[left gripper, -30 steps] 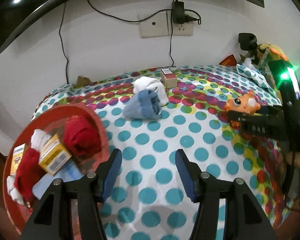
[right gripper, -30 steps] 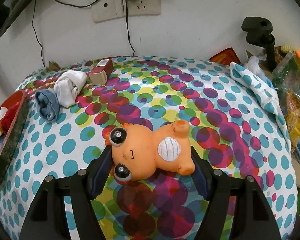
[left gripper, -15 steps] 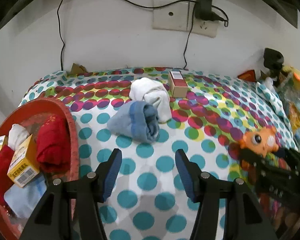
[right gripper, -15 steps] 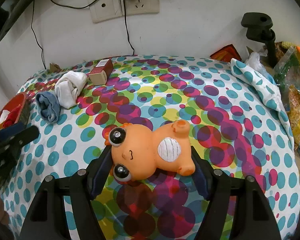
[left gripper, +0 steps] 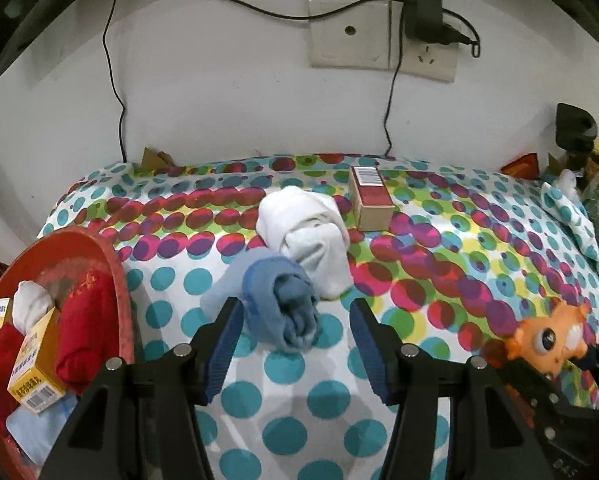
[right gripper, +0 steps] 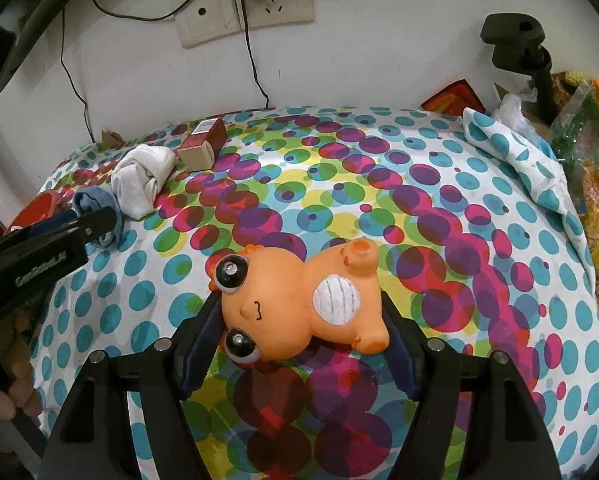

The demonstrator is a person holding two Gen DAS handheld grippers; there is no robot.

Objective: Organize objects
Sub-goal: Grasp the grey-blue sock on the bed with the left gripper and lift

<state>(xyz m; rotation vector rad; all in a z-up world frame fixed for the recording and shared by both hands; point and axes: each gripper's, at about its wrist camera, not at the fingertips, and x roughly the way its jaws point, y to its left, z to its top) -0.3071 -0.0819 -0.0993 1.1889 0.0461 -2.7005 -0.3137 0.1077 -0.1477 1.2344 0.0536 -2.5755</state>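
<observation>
A rolled blue sock [left gripper: 283, 300] lies on the dotted tablecloth, with a rolled white sock [left gripper: 307, 232] touching its far side. My left gripper [left gripper: 295, 306] is open, its fingertips on either side of the blue sock's near end and apart from it. Behind the socks rests a small red and tan box [left gripper: 369, 196]. The red tray [left gripper: 115, 248] at the left holds red socks, a yellow box and a white sock. My right gripper [right gripper: 299, 300] is shut on an orange toy animal [right gripper: 299, 304] lying on its back; its pads press the head and the rump.
A wall with a socket plate [left gripper: 347, 34], charger and hanging cables closes the back. At the right edge are a black clamp stand [right gripper: 515, 44], a folded dotted cloth [right gripper: 515, 160] and a heap of plastic bags [right gripper: 595, 184]. A hand [right gripper: 3, 396] shows at lower left.
My left gripper has swung away from the tray toward the socks, so the blue sock now sits between its fingertips. The right gripper and the orange toy have stayed put.
</observation>
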